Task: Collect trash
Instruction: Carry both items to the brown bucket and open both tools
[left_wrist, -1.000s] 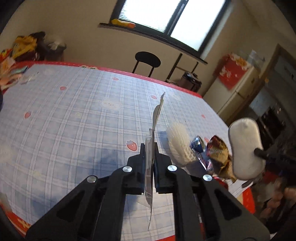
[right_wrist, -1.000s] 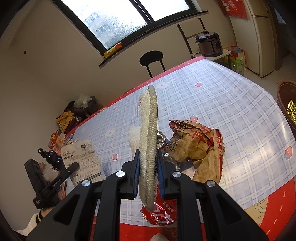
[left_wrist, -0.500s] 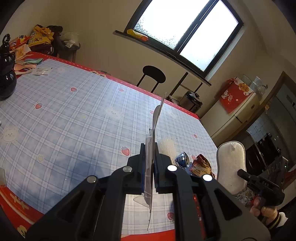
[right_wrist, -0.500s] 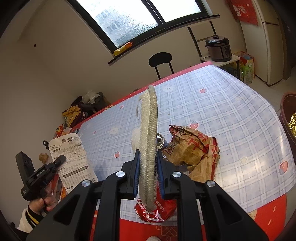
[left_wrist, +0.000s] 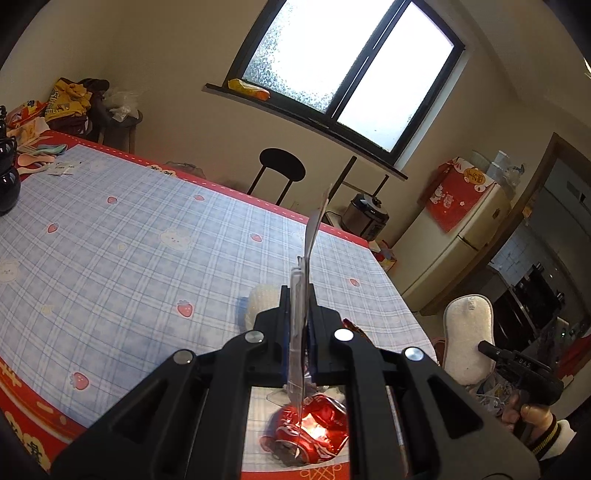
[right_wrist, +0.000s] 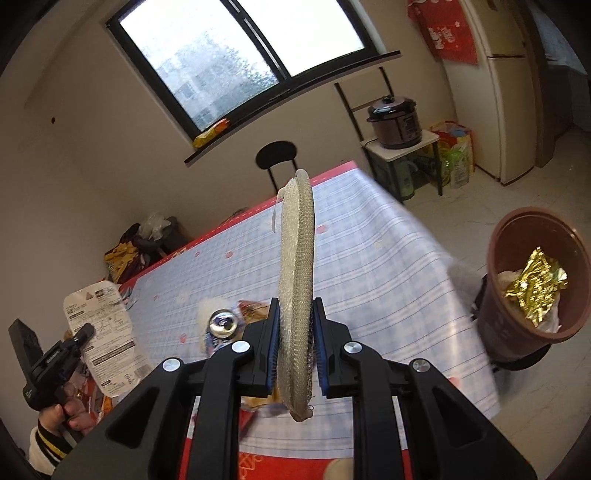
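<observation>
Daylight from a frosted window is falling across a table (left_wrist: 122, 236) dressed in a blue checked cloth with a red border, where I am gathering litter with two hand-held tools. My left gripper (left_wrist: 298, 314) is pinching a flat printed packet (left_wrist: 313, 225) edge-on between nearly closed jaws, its face showing in the right wrist view. My right gripper (right_wrist: 294, 334) is clamping an oval, mesh-covered pad (right_wrist: 297, 266), which is standing upright above the fingers. Both are hanging above the near edge of the table. On the cloth near that edge a crushed red can (left_wrist: 314, 432) is lying, and a little farther in are a white foam net (left_wrist: 260, 301), a second can (right_wrist: 222, 322) showing its silver end, and a brown paper bag (right_wrist: 253, 310). To the right, off the table's end, a brown bin (right_wrist: 517, 332) is sitting on the floor with gold foil (right_wrist: 535, 288) already inside. I judge the carry-to-bin step is under way; next I am needing to bring each piece over the bin's mouth and only then let go, since the light packet could flutter past the rim.
</observation>
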